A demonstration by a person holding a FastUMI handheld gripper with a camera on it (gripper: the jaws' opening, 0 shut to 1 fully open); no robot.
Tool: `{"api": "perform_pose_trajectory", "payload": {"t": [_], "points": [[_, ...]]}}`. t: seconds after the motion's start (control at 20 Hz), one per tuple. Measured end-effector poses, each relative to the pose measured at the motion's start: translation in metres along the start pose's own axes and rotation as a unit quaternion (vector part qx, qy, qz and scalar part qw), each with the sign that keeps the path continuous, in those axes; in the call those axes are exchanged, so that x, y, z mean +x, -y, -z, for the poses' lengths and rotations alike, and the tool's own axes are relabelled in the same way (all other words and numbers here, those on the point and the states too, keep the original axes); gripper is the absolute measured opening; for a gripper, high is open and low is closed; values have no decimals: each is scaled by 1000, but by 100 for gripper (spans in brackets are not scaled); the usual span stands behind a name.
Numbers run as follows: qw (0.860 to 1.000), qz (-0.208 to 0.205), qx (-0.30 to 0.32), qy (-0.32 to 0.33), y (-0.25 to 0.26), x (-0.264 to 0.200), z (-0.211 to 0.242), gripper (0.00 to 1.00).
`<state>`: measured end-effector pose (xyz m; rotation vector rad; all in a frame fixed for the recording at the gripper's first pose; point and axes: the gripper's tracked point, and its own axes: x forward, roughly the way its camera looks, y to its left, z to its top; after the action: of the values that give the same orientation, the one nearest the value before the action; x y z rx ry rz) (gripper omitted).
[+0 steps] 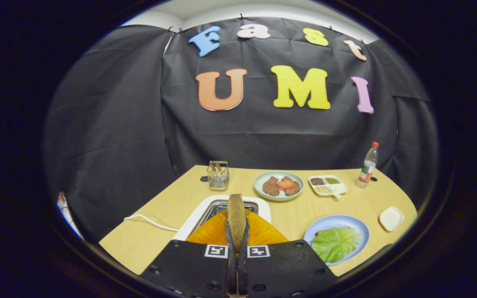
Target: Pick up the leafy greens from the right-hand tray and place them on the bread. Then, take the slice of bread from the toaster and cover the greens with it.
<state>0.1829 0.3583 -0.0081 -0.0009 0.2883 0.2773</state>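
Observation:
My gripper is shut on a brown slice of bread, which stands on edge between the two fingers, just above the white toaster. To the right of the fingers sits a blue plate with a green lettuce leaf spread on it; a bit of bread shows under the leaf's far edge. The slice hides part of the toaster's slot.
Behind the toaster stands a wire holder. A pale green plate holds meat patties and a tomato slice. Further right are a divided white dish of seeds, a bottle and a small white dish. A white cable runs left.

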Motion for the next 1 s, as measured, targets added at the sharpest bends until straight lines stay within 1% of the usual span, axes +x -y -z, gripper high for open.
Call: {"api": "perform_pose_trajectory", "payload": {"t": [0.15, 0.25, 0.45, 0.55, 0.65, 0.75, 0.85, 1.0], "points": [[999, -26, 30, 18, 4, -16, -21, 2], [998, -43, 37, 31, 7, -24, -37, 2], [996, -57, 58, 38, 30, -36, -47, 2], [997, -51, 48, 41, 51, -43, -50, 2], [997, -32, 44, 53, 78, -49, -51, 2], [997, -25, 55, 56, 101, -54, -47, 2], [996, -7, 65, 57, 130, -54, -40, 2], [995, 21, 85, 41, 168, -42, -17, 2]]}}
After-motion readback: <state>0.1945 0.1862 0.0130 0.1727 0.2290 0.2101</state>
